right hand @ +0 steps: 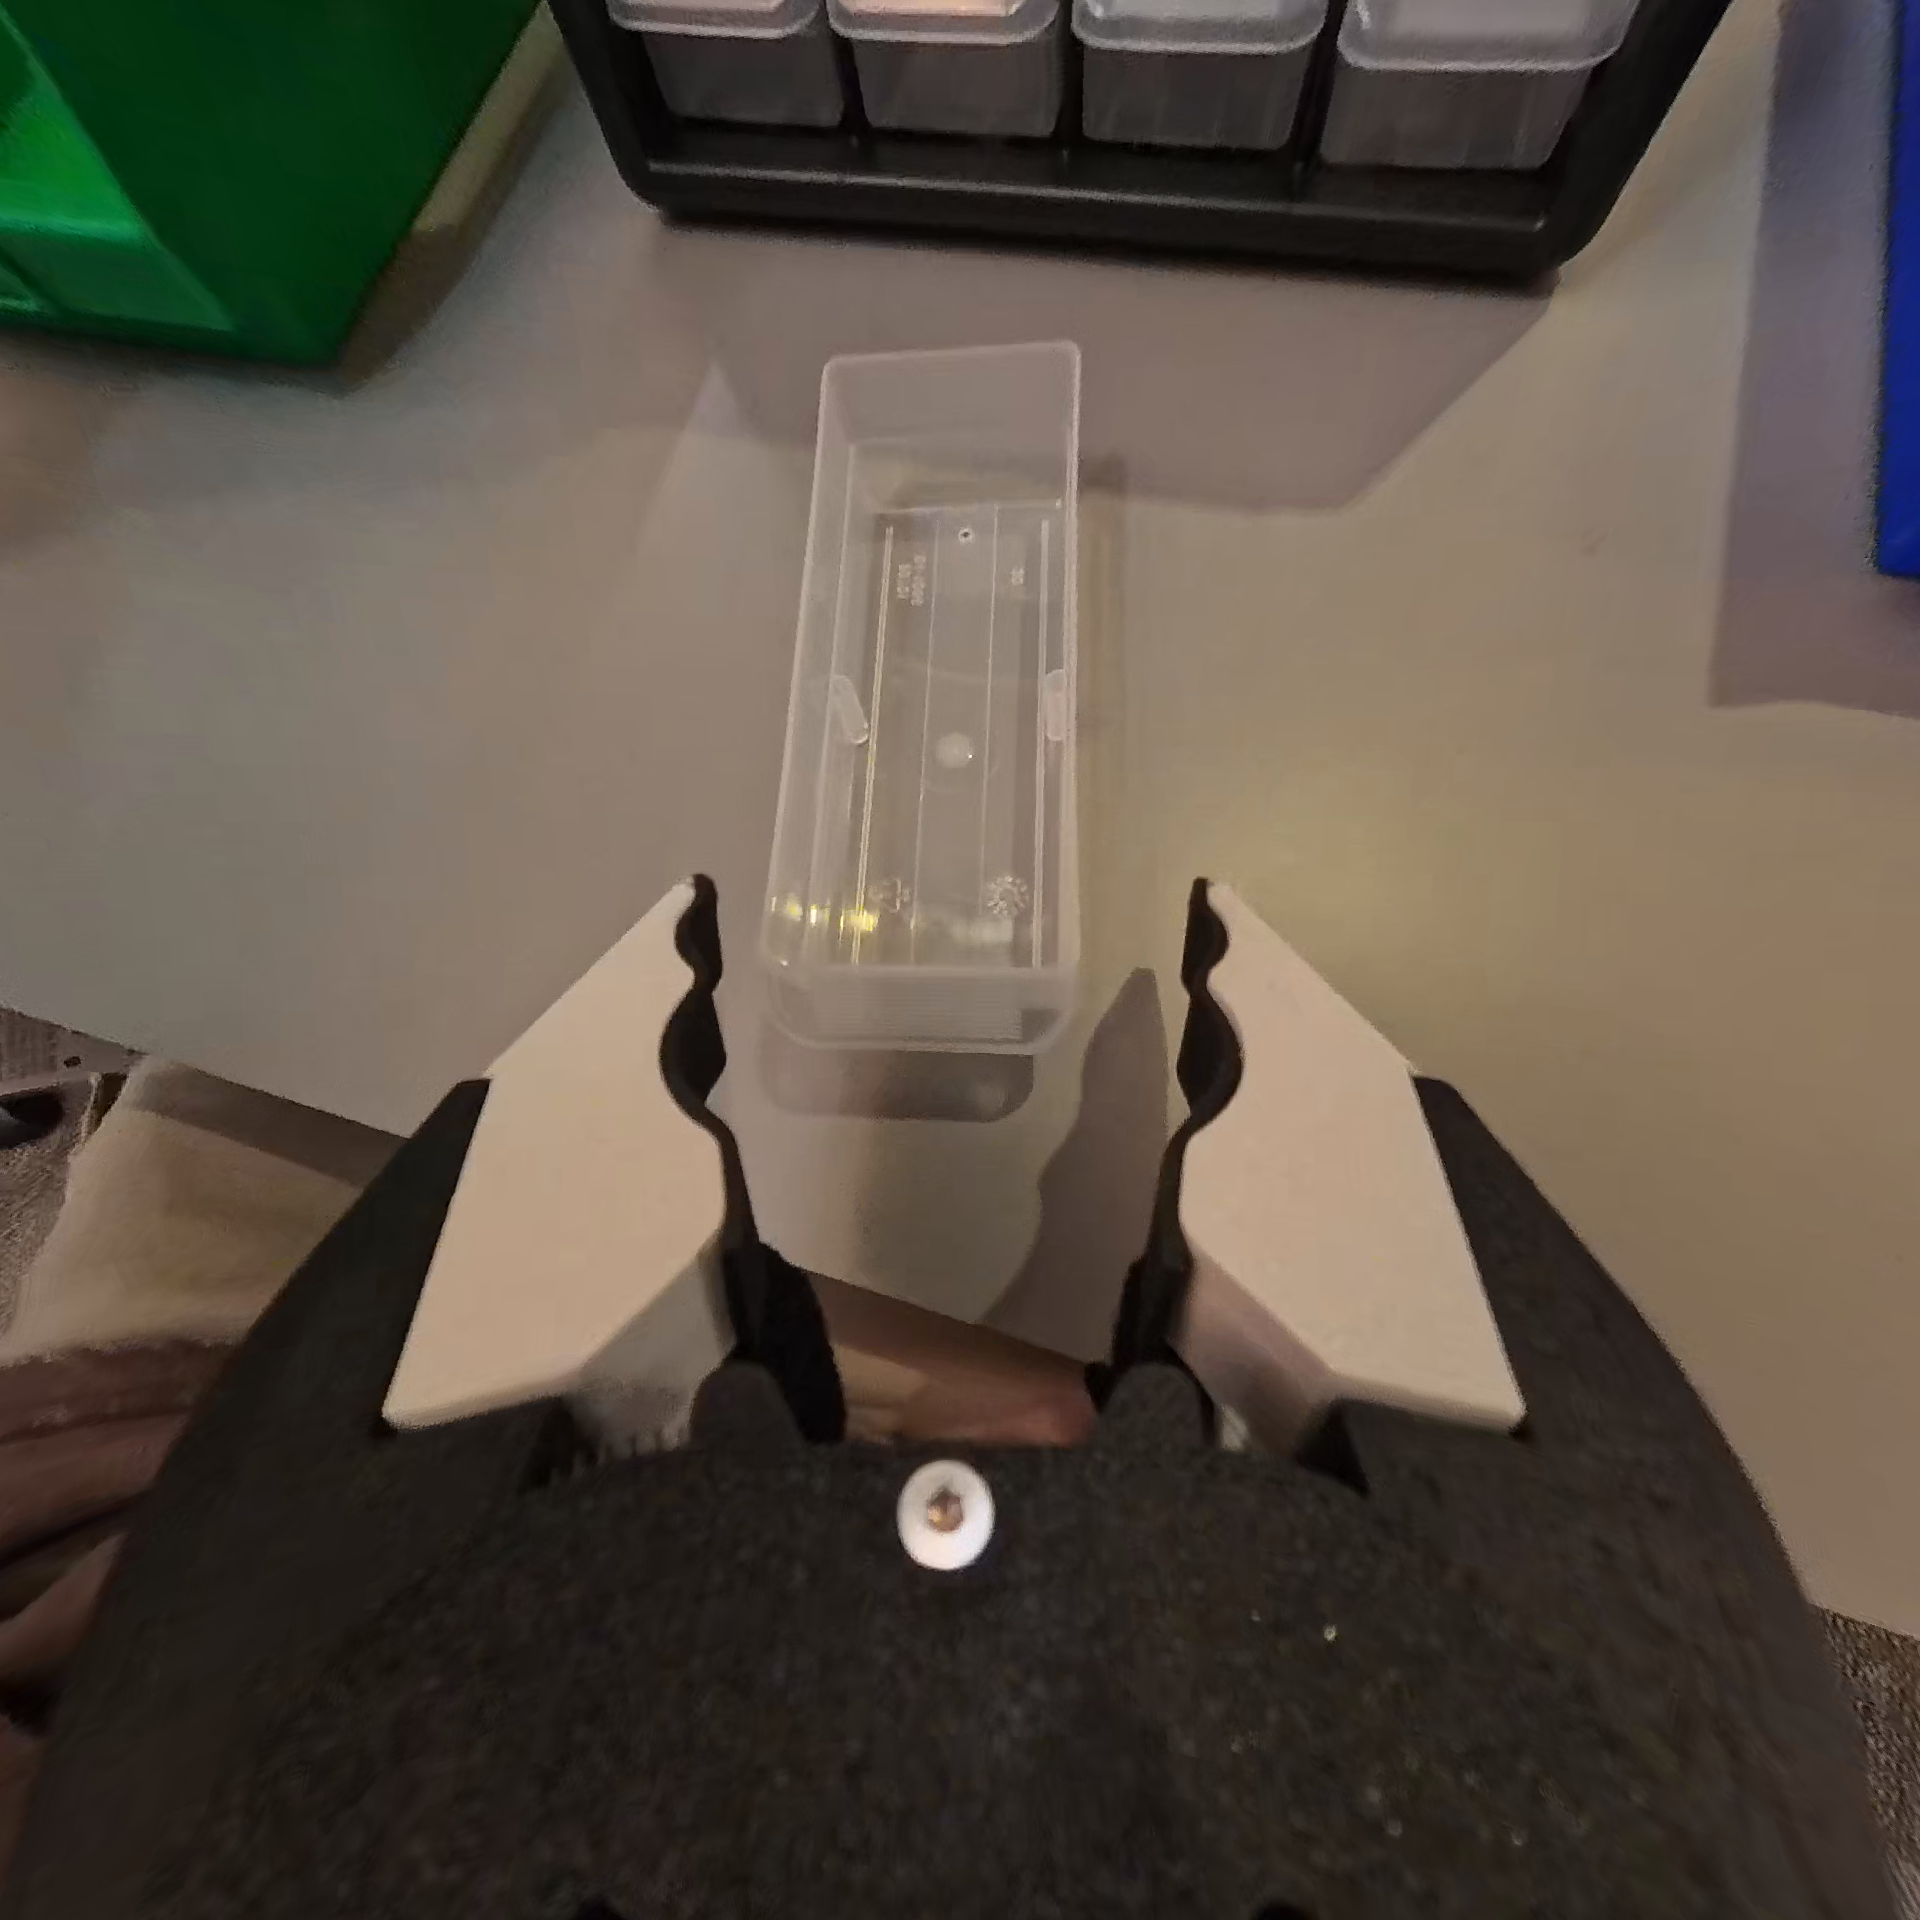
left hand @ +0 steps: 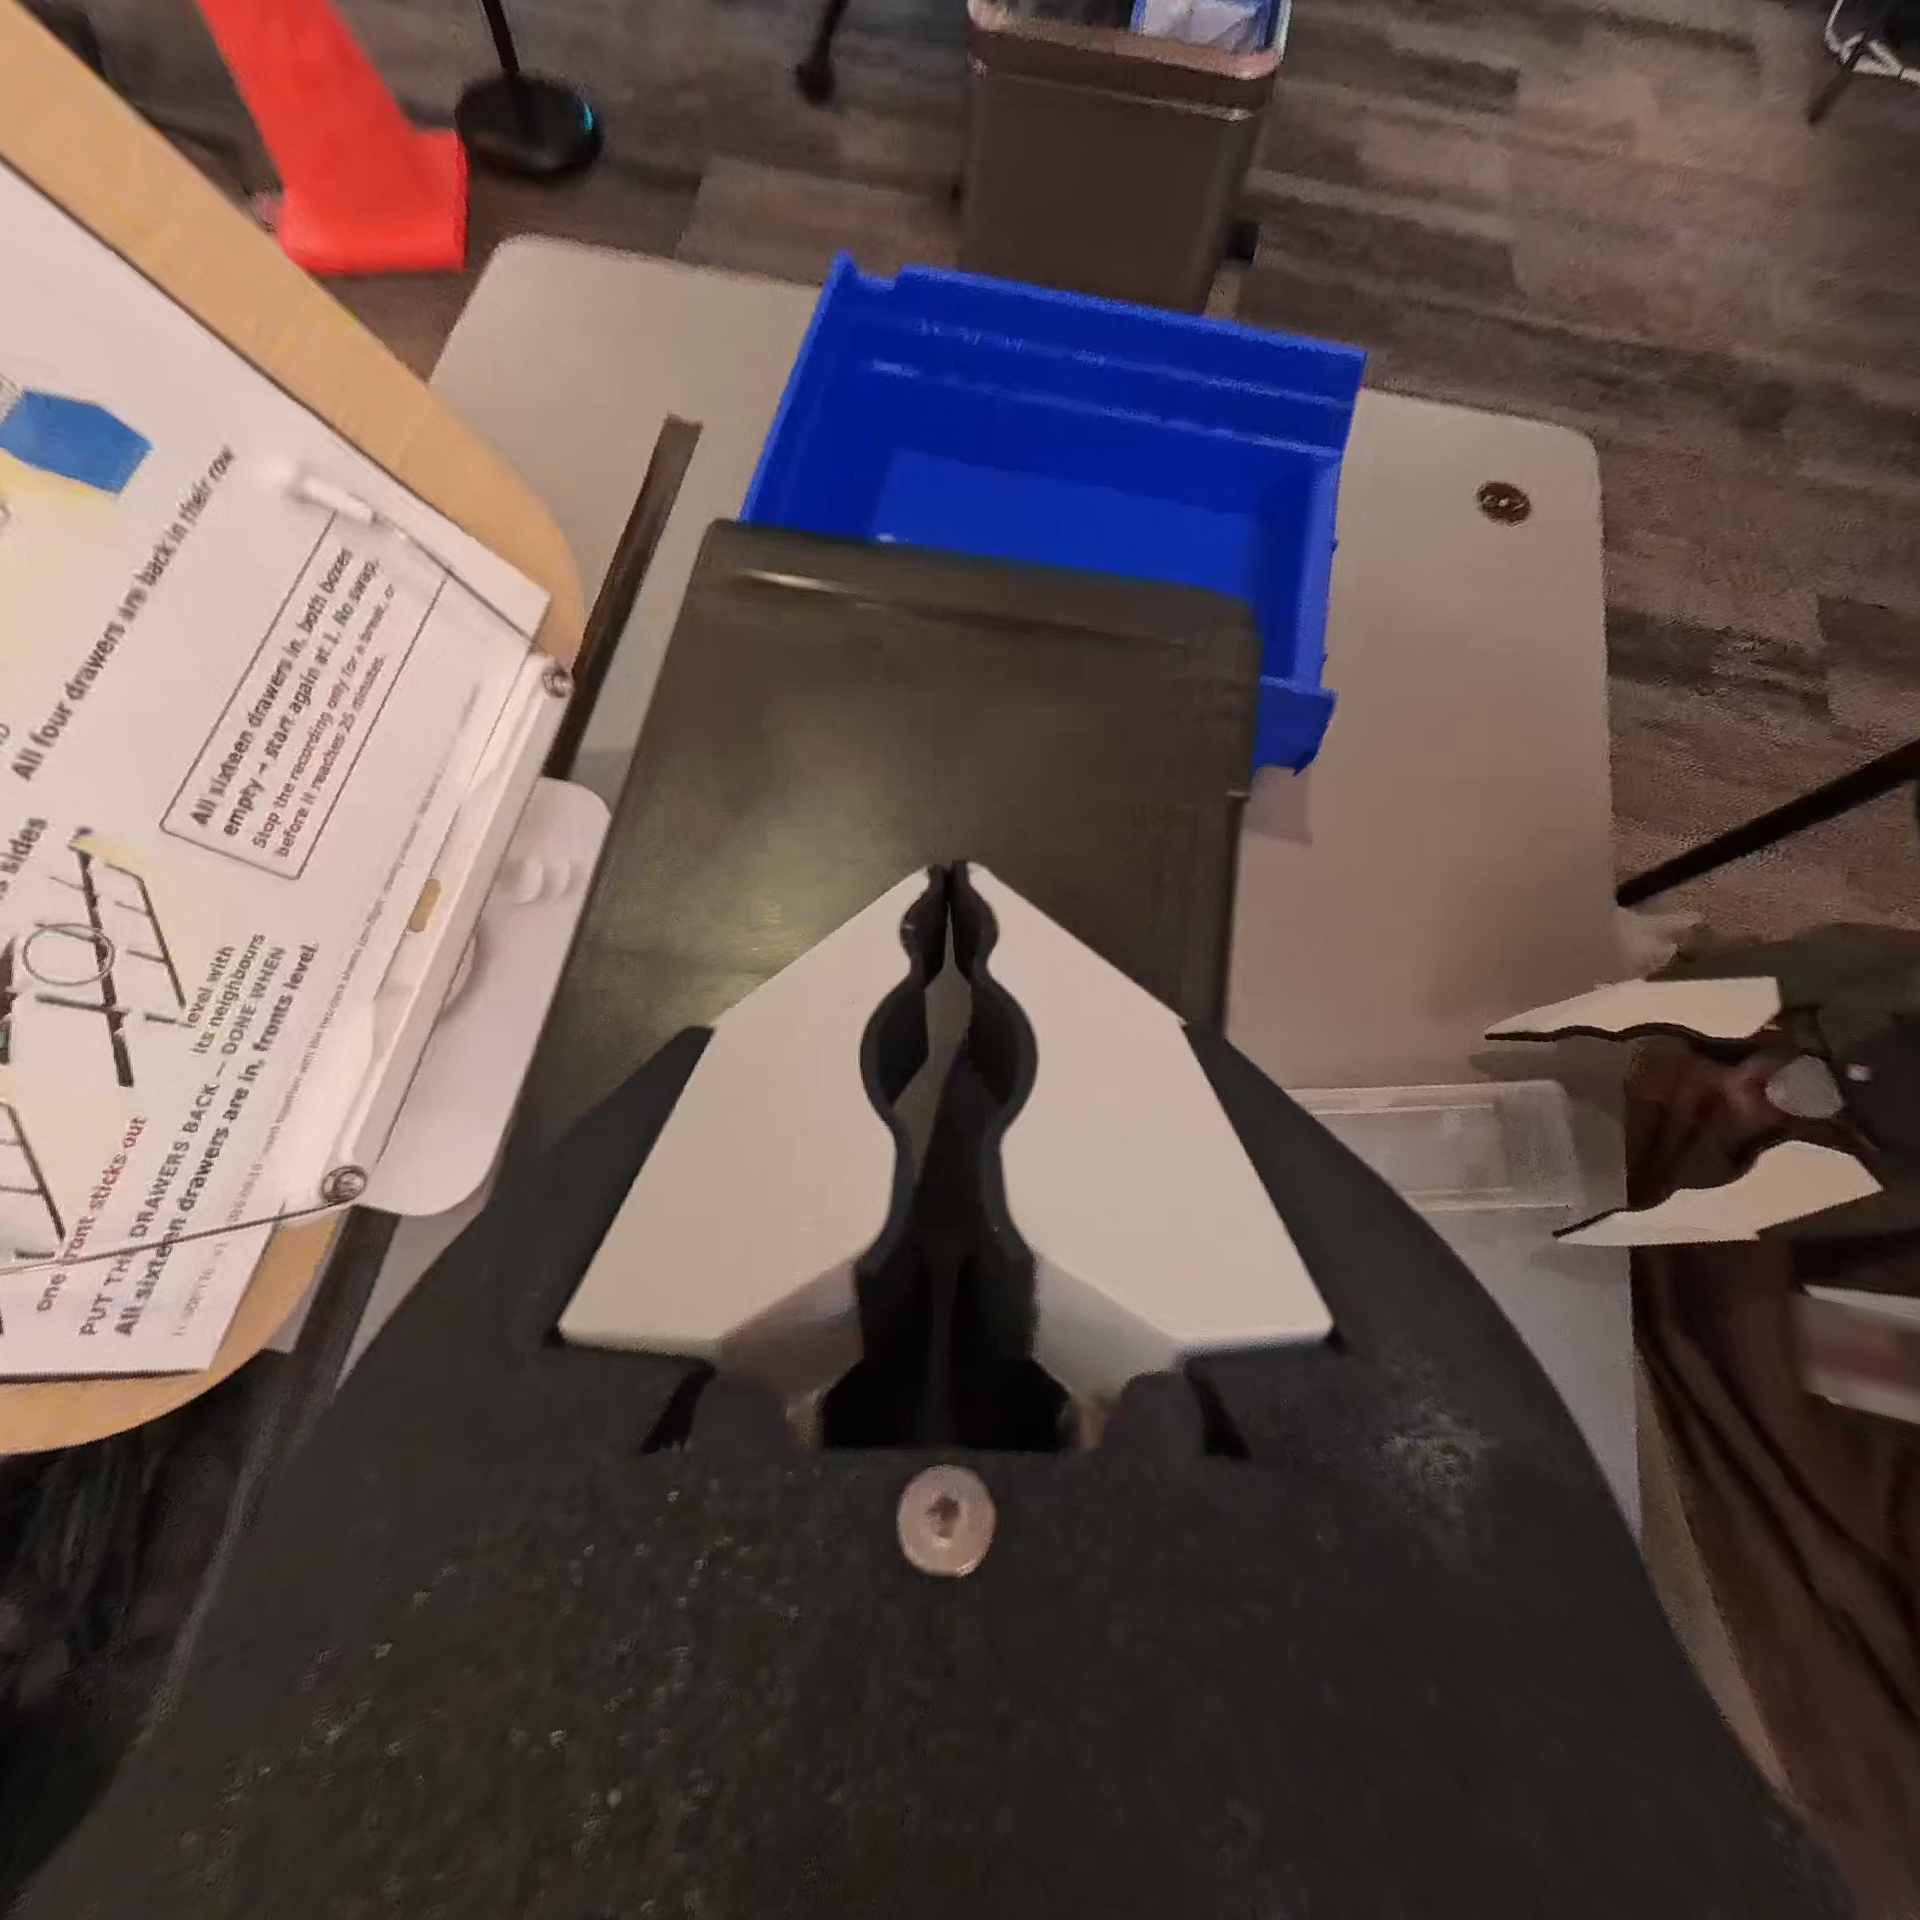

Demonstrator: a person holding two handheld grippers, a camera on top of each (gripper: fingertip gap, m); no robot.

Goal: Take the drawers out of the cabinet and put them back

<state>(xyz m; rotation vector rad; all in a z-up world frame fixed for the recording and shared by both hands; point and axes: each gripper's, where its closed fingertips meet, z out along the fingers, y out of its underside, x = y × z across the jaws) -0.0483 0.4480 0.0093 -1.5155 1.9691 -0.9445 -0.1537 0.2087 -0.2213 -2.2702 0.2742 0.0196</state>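
In the right wrist view a clear plastic drawer lies empty on the grey table, its near end just beyond my fingertips. My right gripper is open, a finger on each side of the drawer's near end, not touching it. The black cabinet stands at the far edge with a row of clear drawers in it. In the left wrist view my left gripper is shut and empty above the cabinet's black top. The right gripper shows at the right, open, beside the clear drawer.
A blue bin stands behind the cabinet. A green bin stands at the far left of the table. An instruction sheet on a board leans at the left. A bin and an orange cone stand on the floor.
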